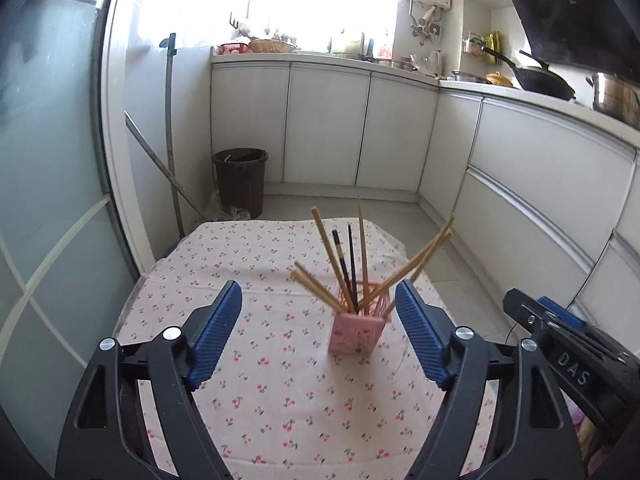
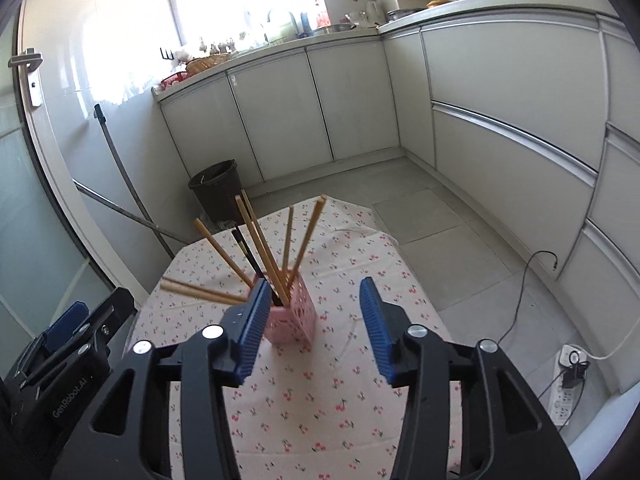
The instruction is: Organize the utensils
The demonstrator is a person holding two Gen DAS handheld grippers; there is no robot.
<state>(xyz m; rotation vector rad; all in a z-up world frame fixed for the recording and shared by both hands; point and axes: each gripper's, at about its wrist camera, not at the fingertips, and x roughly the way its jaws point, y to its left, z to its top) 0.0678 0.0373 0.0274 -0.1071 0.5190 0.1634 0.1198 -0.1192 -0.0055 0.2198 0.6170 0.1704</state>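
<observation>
Cherry-print tablecloth point(image 1: 260, 360) in a white kitchen: pink holder point(image 1: 357, 330), near the table's middle, bristling with splayed chopsticks point(image 1: 362, 248). Left gripper point(image 1: 318, 334) and right gripper point(image 2: 310, 326) both wide open, empty. Best bunched upright gently, holder steadied against tipping.

Wooden and black chopsticks point(image 1: 362, 256) are fanned out, upright, in a pink perforated holder point(image 1: 356, 332) set on the tabletop point(image 1: 260, 360).
</observation>
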